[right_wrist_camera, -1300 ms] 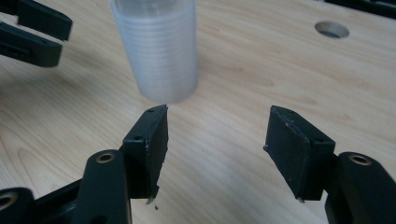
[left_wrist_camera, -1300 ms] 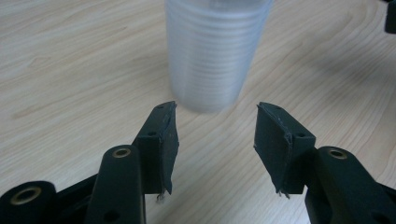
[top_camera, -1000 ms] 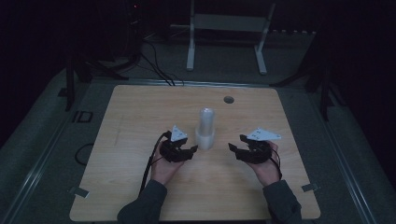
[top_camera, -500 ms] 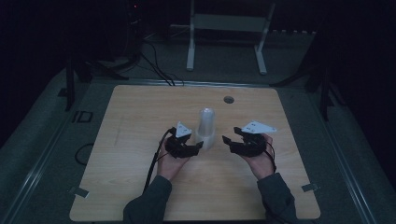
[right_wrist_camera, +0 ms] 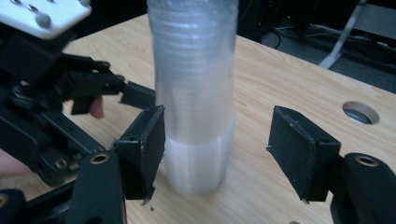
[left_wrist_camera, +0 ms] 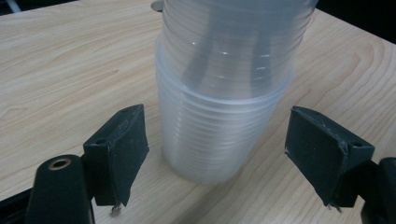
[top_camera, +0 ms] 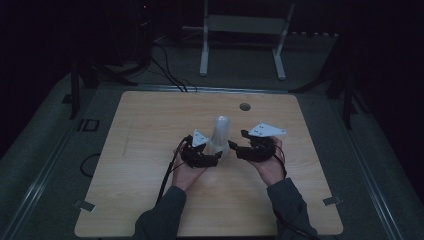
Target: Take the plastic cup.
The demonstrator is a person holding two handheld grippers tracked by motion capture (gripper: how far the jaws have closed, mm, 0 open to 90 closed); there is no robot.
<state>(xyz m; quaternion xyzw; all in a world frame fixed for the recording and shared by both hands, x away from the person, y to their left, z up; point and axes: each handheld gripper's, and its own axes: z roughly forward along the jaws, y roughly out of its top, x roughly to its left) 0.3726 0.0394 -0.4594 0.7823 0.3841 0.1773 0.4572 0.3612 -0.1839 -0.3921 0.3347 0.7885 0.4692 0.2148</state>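
Translucent plastic cup stack point(top_camera: 220, 134) stands upright on the wooden surface point(top_camera: 145, 130); left tool point(top_camera: 216, 156) at 7 o'clock and right tool point(top_camera: 233, 146) at 4 o'clock, both released, jaws just opening around it.

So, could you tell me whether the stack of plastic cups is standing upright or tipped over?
Upright. The stack of cups stands on its base on the table, rising straight between the left gripper and right gripper, whose pads stand clear of it.

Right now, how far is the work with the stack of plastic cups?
Done: the stack of cups stands upright on the table.

In hand: the left gripper has just been opening its jaws, and both pads stand clear of the lowest cup. The right gripper has also been opening, with the stack between its jaws; its right pad is clear.

Left: probably gripping again and pulling a cup off; no cup stands apart yet.
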